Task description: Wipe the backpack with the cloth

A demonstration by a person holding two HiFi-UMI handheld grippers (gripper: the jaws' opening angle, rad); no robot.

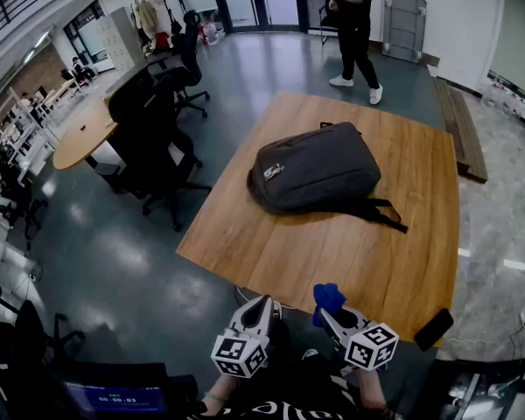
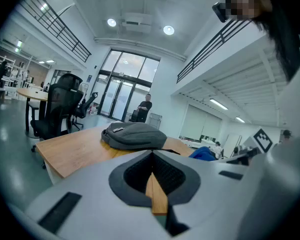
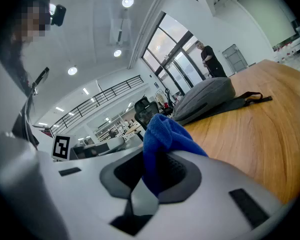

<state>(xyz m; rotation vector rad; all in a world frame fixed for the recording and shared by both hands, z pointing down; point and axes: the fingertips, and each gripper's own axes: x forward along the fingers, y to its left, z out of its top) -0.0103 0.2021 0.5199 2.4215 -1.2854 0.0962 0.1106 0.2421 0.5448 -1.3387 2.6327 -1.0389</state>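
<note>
In the head view, we are looking down on a wooden table [image 1: 332, 261] that is filling the middle of the frame. The backpack [image 1: 319, 166] is lying flat on it, a little above centre, with its straps [image 1: 385, 213] trailing toward the lower right. We are holding both tools at the bottom of the frame, by the table's near edge. The left tongs [image 1: 262, 304] is sitting at lower centre and the right tongs [image 1: 326, 311] just to its right, with the blue cloth [image 1: 329, 296] sticking up from its tip. Both are well apart from the backpack. A dark flat object [image 1: 433, 329] is lying at the table's lower right edge. Office chairs [image 1: 153, 143] are standing left of the table, and a person [image 1: 354, 24] is standing at the top of the frame.

In the left gripper view, the left tongs' jaws are meeting at their tips, leaving only a thin wedge where the wood is showing through, and they are gripping nothing. The backpack is lying on the table at mid-frame beyond them, and the cloth is peeking in at the right.

In the right gripper view, the right tongs' jaws are pinching the cloth, which is bunching up above them at the centre. The backpack is lying on the table right of centre, its straps running rightward.
</note>
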